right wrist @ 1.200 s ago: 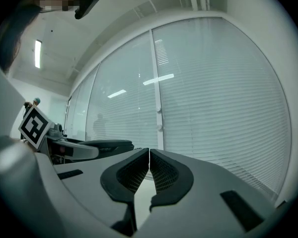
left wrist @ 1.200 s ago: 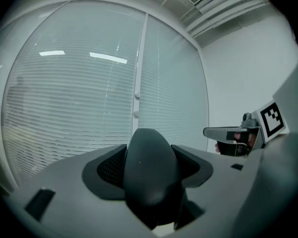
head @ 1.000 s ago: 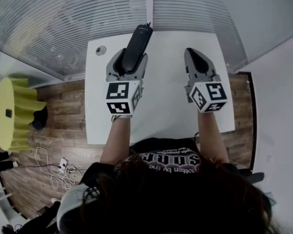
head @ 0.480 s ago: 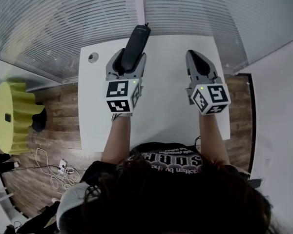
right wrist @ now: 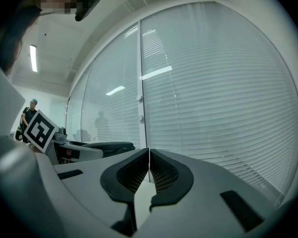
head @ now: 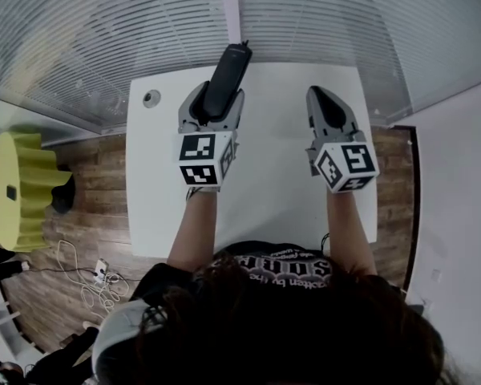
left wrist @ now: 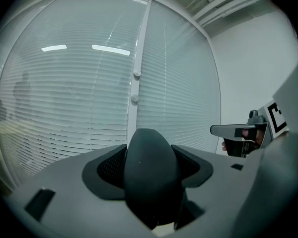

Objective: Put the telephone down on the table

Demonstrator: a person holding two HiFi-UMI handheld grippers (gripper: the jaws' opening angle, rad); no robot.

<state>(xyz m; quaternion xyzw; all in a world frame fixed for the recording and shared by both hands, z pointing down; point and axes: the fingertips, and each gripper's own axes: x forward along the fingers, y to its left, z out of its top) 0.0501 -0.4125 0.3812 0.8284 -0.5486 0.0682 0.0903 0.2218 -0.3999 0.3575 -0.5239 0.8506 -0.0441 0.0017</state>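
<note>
Black, rigid plastic, the telephone handset (head: 228, 66) looks light but slippery. The left gripper (head: 214, 103) clamps its lower end above the table (head: 280, 191); the right gripper (head: 324, 101) hangs alongside, closed and empty.

A white bench (head: 256, 207) stands with its far edge against a glass wall (head: 88, 38) hung with horizontal blinds, and a white post (head: 231, 14) divides the panes. A round cable hole (head: 151, 98) sits near the bench's far left corner. To the left lies wood-plank floor (head: 88, 191) with a yellow ribbed piece of furniture (head: 20, 187) and white cables (head: 96, 287). To the right is a plain white wall (head: 457, 215).
</note>
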